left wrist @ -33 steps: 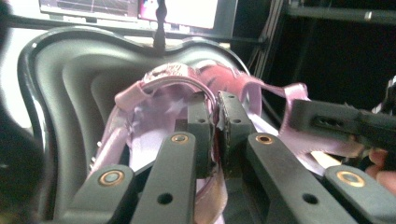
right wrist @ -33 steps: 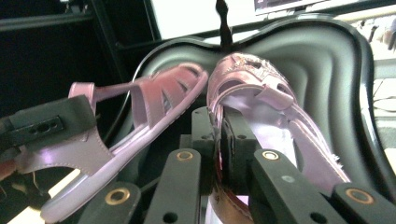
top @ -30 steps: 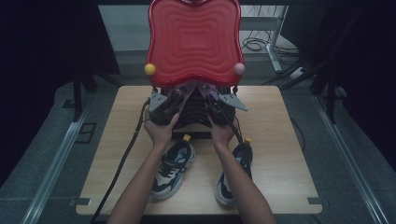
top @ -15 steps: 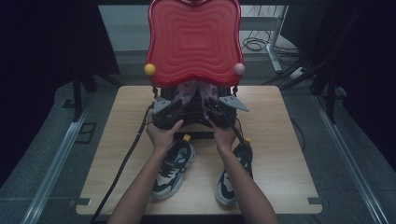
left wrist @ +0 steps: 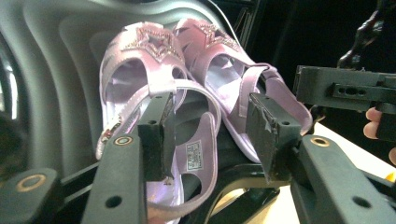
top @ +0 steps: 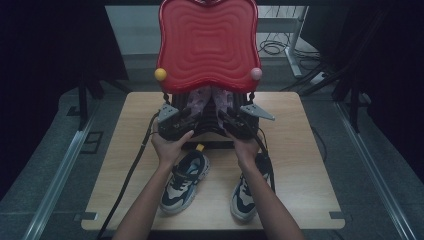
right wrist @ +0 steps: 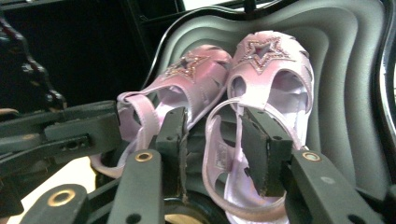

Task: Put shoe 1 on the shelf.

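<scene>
Both tools, left tool (left wrist: 210, 140) and right tool (right wrist: 215, 149), just spreading, jaws loosely straddling pink star-trimmed satin sandals (left wrist: 187, 79); sandal toes hidden under red wavy plastic tray (top: 207, 45), frame centre.

At the centre of the high view, a rack (top: 207, 131) is standing at the far end of the table (top: 305, 165), its lid (top: 207, 45) rising upright behind it. Two sandals (top: 210, 97) are sitting side by side on the rack, toes leaning against the lid. The left gripper (top: 186, 116) and right gripper (top: 229, 119) are hovering just before the sandals, left and right of centre. Two sneakers (top: 184, 182) are lying nearer the bottom of the frame, under the forearms.
</scene>
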Motion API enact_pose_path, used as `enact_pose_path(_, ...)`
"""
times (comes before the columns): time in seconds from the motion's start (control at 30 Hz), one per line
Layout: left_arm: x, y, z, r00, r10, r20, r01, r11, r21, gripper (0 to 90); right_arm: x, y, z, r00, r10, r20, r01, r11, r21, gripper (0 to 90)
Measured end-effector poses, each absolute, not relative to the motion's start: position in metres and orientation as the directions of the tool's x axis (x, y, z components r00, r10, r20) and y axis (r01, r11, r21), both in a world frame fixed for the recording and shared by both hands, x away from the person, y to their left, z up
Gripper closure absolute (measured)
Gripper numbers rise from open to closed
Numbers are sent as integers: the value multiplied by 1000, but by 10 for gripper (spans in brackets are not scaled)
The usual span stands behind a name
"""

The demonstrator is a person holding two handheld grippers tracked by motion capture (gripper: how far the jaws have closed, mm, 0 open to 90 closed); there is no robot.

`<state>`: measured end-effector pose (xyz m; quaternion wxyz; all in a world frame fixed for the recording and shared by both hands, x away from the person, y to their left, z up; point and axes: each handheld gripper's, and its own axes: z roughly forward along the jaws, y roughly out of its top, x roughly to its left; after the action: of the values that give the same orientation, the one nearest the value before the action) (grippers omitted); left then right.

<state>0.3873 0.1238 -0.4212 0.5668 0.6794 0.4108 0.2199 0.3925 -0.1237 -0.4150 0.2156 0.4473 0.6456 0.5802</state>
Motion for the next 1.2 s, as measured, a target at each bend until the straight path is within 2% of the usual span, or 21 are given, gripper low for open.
enact_pose_path(0.37, 368, 134, -413, 585, 792, -176, 325, -31, 945, 513, 370, -136, -411, -576, 784, 232, 325, -40, 945, 557)
enact_pose_path(0.6, 351, 144, -416, 601, 777, -187, 340, -36, 940, 514, 352, -148, -412, -630, 756, 178, 305, 29, 952, 533)
enact_pose_path(0.73, 341, 150, -419, 605, 770, -201, 357, -37, 933, 514, 340, -155, -415, -643, 749, 157, 298, 56, 953, 528)
enact_pose_path(0.83, 330, 153, -424, 602, 780, -173, 345, -59, 937, 518, 331, -160, -419, -635, 758, 149, 304, 68, 950, 538)
enact_pose_path(1.2, 300, 167, -440, 625, 753, -206, 394, -77, 916, 514, 304, -175, -428, -671, 727, 143, 318, 108, 942, 539)
